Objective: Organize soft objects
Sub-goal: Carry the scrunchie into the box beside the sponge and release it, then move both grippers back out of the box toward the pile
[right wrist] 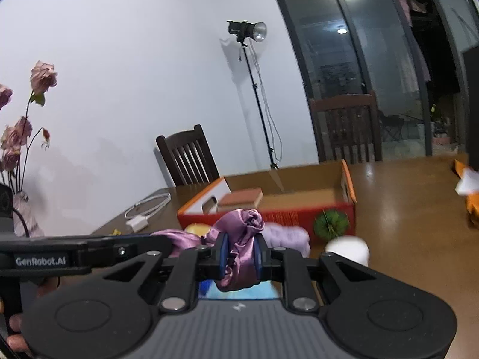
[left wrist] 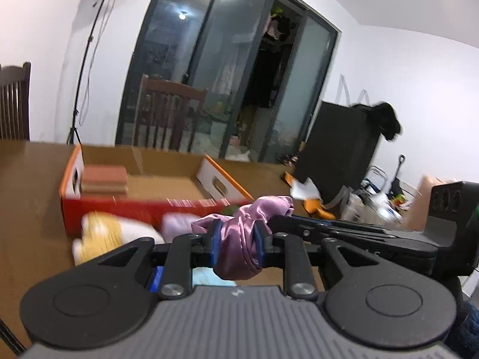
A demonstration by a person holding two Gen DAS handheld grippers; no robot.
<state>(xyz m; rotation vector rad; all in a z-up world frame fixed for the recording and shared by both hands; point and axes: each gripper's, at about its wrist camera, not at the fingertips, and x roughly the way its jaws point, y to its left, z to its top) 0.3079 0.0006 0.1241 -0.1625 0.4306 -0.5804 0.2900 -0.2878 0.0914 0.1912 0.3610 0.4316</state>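
My left gripper pinches one bunched end of the purple satin cloth between its blue pads; my right gripper pinches the other end of it, so the cloth hangs between both above the brown table; it looks light, limp and slick, apt to slide through a loose grip, so I judge gathered folds the best hold, not a single edge; beyond sits the orange cardboard box, open, with a reddish folded stack inside; the left tool's side reads "GenRobot.AI"; the box's print is too blurred to read.
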